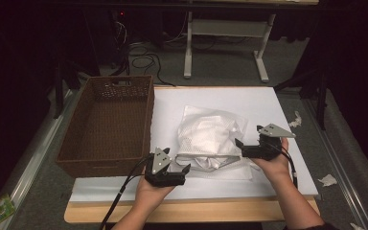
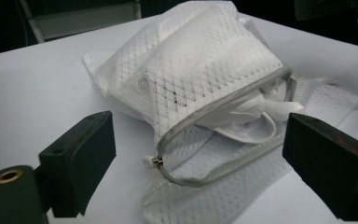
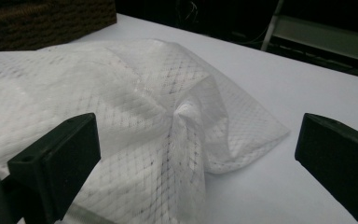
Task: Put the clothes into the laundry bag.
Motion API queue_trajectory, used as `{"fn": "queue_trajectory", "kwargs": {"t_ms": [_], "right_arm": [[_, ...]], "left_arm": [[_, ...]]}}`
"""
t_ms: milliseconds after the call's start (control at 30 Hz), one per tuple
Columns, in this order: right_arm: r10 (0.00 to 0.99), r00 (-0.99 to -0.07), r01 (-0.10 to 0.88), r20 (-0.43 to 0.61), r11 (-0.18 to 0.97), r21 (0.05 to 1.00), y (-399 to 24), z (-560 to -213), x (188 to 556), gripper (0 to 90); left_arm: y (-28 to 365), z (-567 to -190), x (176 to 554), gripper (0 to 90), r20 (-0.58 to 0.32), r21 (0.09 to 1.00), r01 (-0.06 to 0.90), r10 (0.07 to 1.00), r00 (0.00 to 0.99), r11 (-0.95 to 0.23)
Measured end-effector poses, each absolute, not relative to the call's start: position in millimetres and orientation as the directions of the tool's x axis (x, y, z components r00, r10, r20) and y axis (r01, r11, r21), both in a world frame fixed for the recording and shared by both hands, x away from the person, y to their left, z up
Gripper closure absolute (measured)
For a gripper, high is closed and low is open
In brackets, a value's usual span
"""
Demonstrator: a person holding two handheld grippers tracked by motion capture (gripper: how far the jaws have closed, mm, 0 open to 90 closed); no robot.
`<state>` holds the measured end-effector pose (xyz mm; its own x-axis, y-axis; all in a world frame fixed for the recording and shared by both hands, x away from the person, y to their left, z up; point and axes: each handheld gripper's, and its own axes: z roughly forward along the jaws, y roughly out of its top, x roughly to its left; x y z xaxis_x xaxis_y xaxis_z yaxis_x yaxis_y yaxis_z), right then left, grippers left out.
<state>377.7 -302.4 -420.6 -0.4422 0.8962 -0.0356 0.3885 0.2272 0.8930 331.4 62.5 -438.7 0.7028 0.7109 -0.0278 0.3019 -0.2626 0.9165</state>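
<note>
1. The desk (image 1: pixel 268 103) has a white top with a bare wooden strip along the near edge.
2. A brown wicker basket (image 1: pixel 106 125) stands on its left part, overhanging the left edge.
3. A white mesh bag (image 1: pixel 210 139) lies near the middle, just right of the basket, its grey zipper (image 2: pixel 205 175) partly open with white cloth inside.

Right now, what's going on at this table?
A person sits at a white table with a handheld gripper in each hand, working on a white mesh laundry bag stuffed with white cloth. Its zipper is partly open, with cloth showing at the mouth. The left gripper and the right gripper both stand open on either side of the bag, neither holding it. A brown wicker basket sits to the left with nothing in it.
</note>
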Motion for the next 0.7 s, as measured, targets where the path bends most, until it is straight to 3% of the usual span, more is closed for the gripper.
{"fn": "queue_trajectory", "kwargs": {"t_ms": [133,233,367,500,700], "right_arm": [[0.902,-0.43,0.369,-0.024,0.2,0.908,-318,-415,354,0.4],[0.906,-0.422,0.36,-0.025,0.192,0.913,-331,-414,336,0.4],[0.913,-0.407,0.36,-0.037,0.197,0.912,-346,-415,307,0.4],[0.919,-0.394,0.364,-0.031,0.187,0.912,-355,-417,283,0.4],[0.913,-0.407,0.351,-0.038,0.195,0.916,-352,-418,280,0.4]], "left_arm": [[78,-433,321,14.6,-0.029,0.913,0.293,0.672,0.74,-0.284],[84,-436,309,8.4,0.004,0.907,0.278,0.666,0.746,-0.317],[90,-439,304,7.0,-0.062,0.917,0.31,0.678,0.732,-0.251],[84,-444,302,6.3,-0.044,0.93,0.284,0.697,0.716,-0.233],[75,-445,306,5.9,-0.052,0.931,0.28,0.675,0.736,-0.234]]}}
